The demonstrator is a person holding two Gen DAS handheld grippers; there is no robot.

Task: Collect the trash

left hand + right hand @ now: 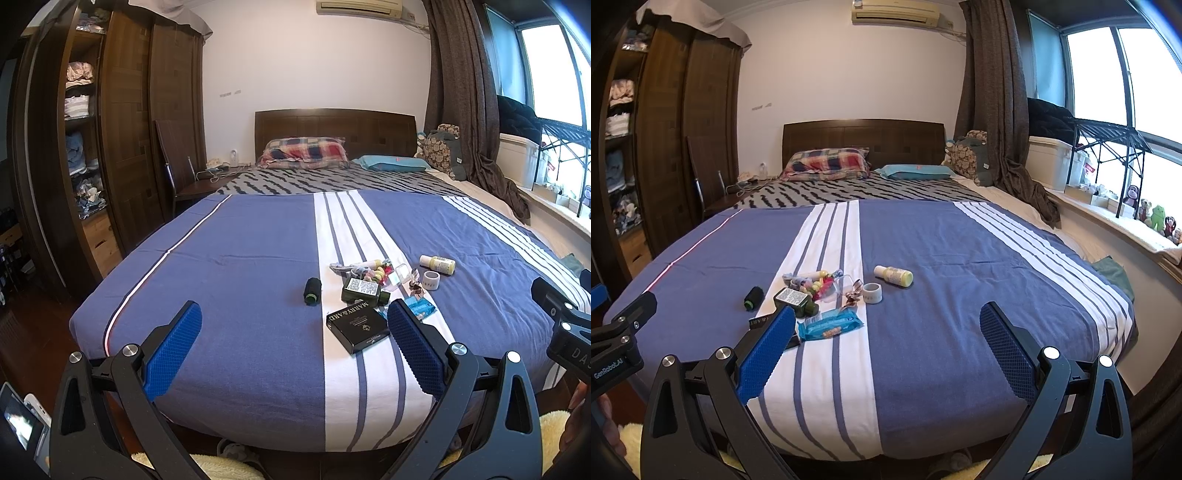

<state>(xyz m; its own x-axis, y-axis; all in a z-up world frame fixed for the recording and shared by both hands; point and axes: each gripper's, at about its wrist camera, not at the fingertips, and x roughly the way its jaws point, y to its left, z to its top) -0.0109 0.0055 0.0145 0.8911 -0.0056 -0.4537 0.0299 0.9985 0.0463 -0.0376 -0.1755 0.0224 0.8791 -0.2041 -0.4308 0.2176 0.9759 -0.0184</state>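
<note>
A cluster of small items lies on the blue striped bed cover (240, 266): a black box (357, 327), a dark green bottle (364, 291), a black spool (312, 291), a blue wrapper (830, 324), a tape roll (872, 293), a yellow bottle (894, 275) and a clear bag of colourful bits (820, 284). My left gripper (293, 317) is open and empty, in front of the cluster near the bed's foot. My right gripper (886, 323) is open and empty, just right of the cluster; its left finger hides part of the black box.
A wooden wardrobe (122, 110) with open shelves stands left, a chair (177, 162) beside it. Pillows (304, 152) and the headboard lie at the far end. Curtain (997, 110), window sill with boxes and toys (1152, 218) are at right. Slippers lie under the bed's foot.
</note>
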